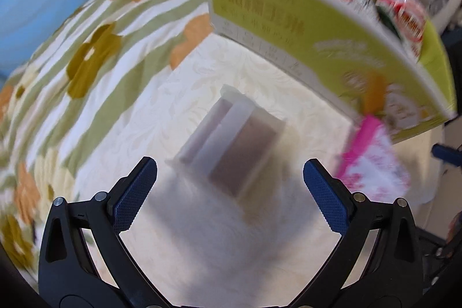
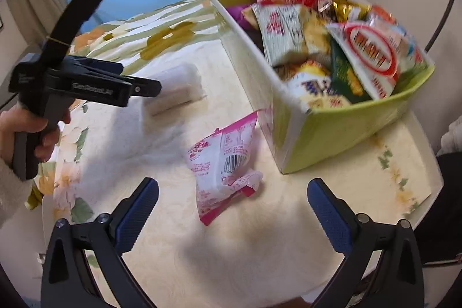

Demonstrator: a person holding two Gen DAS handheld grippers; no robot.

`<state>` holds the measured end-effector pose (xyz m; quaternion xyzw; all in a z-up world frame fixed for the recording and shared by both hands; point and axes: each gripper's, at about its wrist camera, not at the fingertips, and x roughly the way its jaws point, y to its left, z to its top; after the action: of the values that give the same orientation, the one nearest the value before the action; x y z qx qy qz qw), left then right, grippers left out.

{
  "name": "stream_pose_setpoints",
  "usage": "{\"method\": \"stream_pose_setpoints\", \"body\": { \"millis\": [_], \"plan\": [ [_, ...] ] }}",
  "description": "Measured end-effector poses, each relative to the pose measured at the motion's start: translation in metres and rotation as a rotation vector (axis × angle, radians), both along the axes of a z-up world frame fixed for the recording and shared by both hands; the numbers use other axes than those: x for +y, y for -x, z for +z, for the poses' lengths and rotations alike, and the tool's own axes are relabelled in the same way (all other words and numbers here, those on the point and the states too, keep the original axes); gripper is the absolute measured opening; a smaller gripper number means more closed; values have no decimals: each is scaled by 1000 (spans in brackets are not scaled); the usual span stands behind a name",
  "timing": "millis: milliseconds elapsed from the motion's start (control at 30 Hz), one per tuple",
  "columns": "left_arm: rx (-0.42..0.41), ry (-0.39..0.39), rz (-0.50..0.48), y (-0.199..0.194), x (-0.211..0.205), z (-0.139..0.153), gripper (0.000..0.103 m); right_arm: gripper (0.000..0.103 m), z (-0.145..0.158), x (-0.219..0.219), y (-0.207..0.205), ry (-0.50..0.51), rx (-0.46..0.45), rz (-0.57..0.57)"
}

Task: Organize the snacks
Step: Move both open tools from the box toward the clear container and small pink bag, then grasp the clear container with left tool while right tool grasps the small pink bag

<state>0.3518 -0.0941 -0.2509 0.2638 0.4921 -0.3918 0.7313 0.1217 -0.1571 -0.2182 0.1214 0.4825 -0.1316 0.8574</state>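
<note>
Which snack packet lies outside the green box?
The pink-and-white packet, lying alone on the tablecloth beside the green box; the others sit inside it.

Pink snack packet (image 2: pixel 223 163) beside full green box (image 2: pixel 332 132)

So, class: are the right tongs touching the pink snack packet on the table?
Apart. The right wrist view shows the right tongs open, the pink snack packet lying between and beyond the fingers, cloth visible either side.

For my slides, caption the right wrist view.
Open right gripper above pink snack packet beside full green box.
</note>
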Motion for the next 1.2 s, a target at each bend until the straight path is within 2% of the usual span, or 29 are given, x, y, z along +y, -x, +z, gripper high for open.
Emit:
{"method": "stream_pose_setpoints", "body": {
  "millis": [133,267,500,533,567,700,800,967,1200],
  "plan": [
    [-19,-51,-75,-5,-12,-25,100,103,-19,-1,-10,-5,22,-29],
    [6,-69,-110,-11,-21,-42,91,103,-29,-2,-15,-9,17,-44],
    [-5,-76,-182,-9,-31,-51,90,101,-37,4,-25,17,12,-3],
    [1,-70,-187,-10,-31,-52,88,99,-39,5,-26,21,14,2],
    [14,-63,-191,-10,-31,-52,81,97,-40,5,-27,19,16,6],
    [29,-53,-188,-10,-29,-49,64,92,-45,5,-32,3,23,19],
    [37,-55,-175,-9,-27,-49,62,88,-48,11,-36,4,30,38],
    [57,-59,-138,5,-14,-47,61,87,-49,14,-41,5,33,58],
    [85,-45,6,25,24,-47,61,84,-55,9,-46,12,48,80]
  ]
}}
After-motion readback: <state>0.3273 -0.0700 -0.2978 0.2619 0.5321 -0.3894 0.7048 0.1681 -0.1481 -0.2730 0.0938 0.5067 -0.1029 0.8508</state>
